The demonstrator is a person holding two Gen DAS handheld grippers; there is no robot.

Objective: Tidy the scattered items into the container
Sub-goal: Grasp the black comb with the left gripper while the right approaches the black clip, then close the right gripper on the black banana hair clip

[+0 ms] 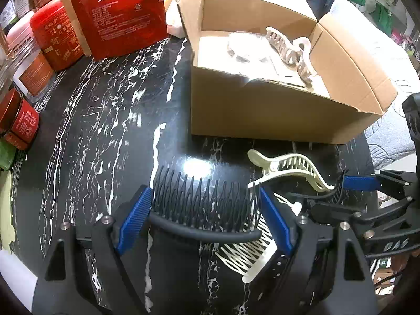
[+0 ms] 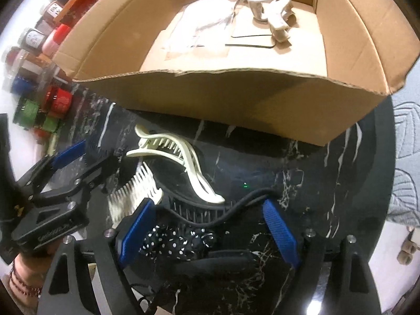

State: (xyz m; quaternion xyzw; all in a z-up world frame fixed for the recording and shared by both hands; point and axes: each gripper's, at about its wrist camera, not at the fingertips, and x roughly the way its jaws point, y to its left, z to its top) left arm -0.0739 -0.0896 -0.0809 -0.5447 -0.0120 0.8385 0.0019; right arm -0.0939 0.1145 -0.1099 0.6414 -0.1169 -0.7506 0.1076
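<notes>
An open cardboard box (image 1: 262,110) stands on the black marble table; it holds a beige claw clip (image 1: 291,52) and a clear plastic bag (image 1: 244,44). My left gripper (image 1: 206,218) is shut on a black hair comb (image 1: 202,207), held by its ends between the blue pads. A white comb (image 1: 252,257) lies under it, and a cream claw clip (image 1: 291,168) lies in front of the box. My right gripper (image 2: 210,225) is open above a black polka-dot hair tie (image 2: 178,241) and a black comb (image 2: 199,210). The box (image 2: 236,105) fills the right wrist view's top.
Red tins and a red pouch (image 1: 120,13) stand at the table's back left. Small jars and boxes (image 2: 52,97) line the left edge. The right gripper's body (image 1: 380,210) sits close at the left gripper's right. A pale patterned cloth (image 1: 388,136) lies right of the box.
</notes>
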